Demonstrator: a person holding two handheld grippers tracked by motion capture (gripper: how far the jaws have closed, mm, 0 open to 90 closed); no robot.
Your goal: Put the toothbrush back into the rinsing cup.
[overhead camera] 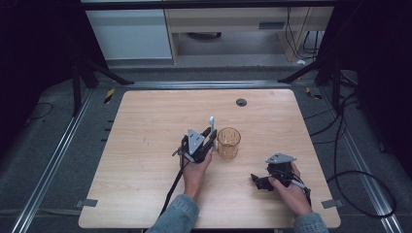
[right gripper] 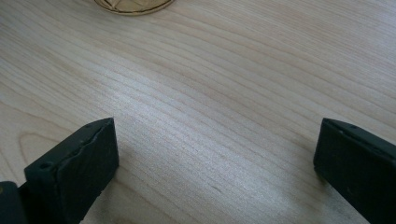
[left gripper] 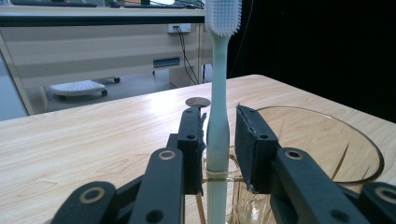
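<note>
The table [overhead camera: 145, 160] carries the whole work area; its pale wood top leaves both hands room to rest near the person's edge. A small round dark fitting [overhead camera: 241, 102] sits in the surface near the far edge, well apart from the work.

The amber glass cup [overhead camera: 229, 142] stands upright near the middle of the table, mouth up, so a long item can be stood in it from above.

The left gripper [overhead camera: 210, 137] is held just beside the cup's left wall, jaws pointing away from the person. In the left gripper view, the toothbrush [left gripper: 217, 112] stands upright between the jaws, bristle head uppermost, its lower handle at the cup's near rim. The left pad lies against the handle; a narrow gap shows at the right pad. The jaws therefore stand slightly apart and probably no longer clamp the brush, though contact low on the handle is hard to judge. The upright pose suits setting the brush in the cup handle-first.

The right gripper [overhead camera: 260, 182] rests low on the table, well apart from the cup. Its jaws stand wide apart over bare wood and hold nothing, keeping it out of the way.
</note>
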